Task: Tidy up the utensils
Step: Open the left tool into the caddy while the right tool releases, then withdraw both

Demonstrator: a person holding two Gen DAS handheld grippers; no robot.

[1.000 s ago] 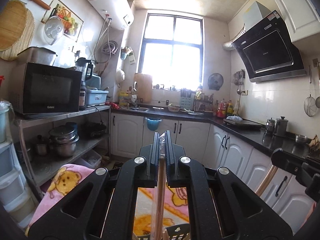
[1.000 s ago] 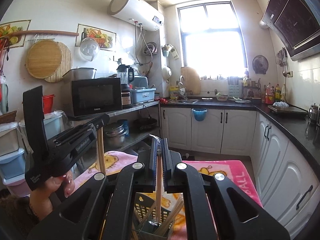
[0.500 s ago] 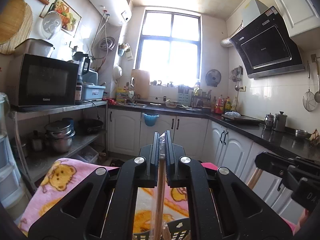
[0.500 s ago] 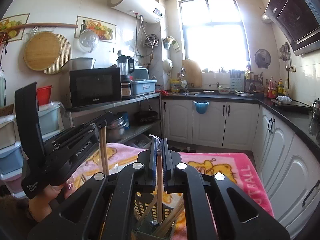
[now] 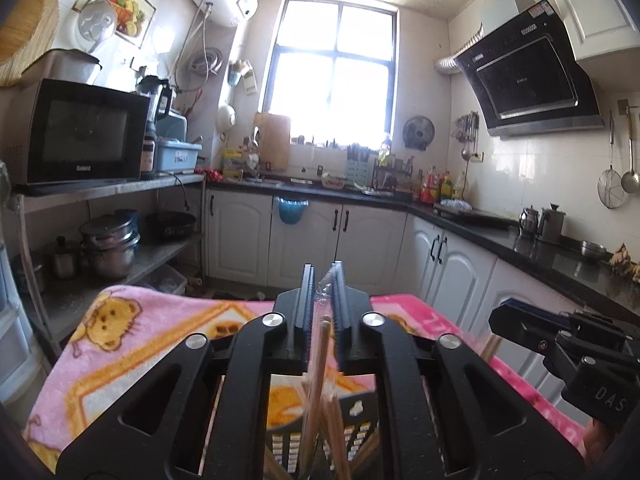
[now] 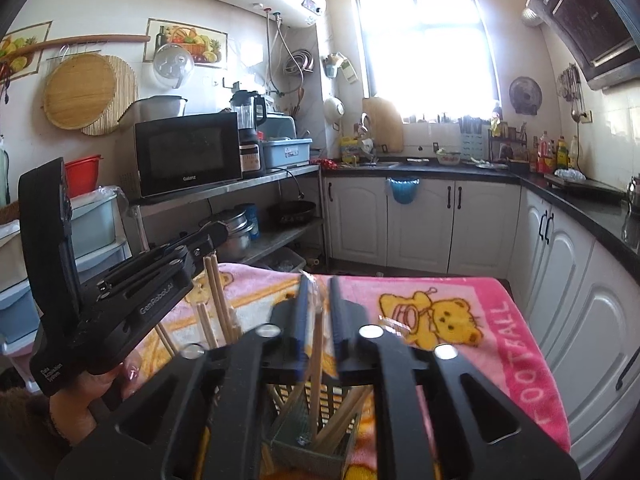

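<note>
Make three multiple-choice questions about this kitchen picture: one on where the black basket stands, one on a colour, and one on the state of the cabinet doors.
1. Where does the black basket stand?
A. On the pink blanket
B. On the counter
C. Inside the microwave

2. What colour is the small bin that hangs on a cabinet door?
A. Red
B. Blue
C. Yellow

3. In what state are the white cabinet doors under the window?
A. Wide open
B. Taken off
C. Closed

Answers:
1 A, the blanket lies under and around the basket.
2 B, the bin is plainly blue against the white door.
3 C, every door sits flat in its frame.
</note>
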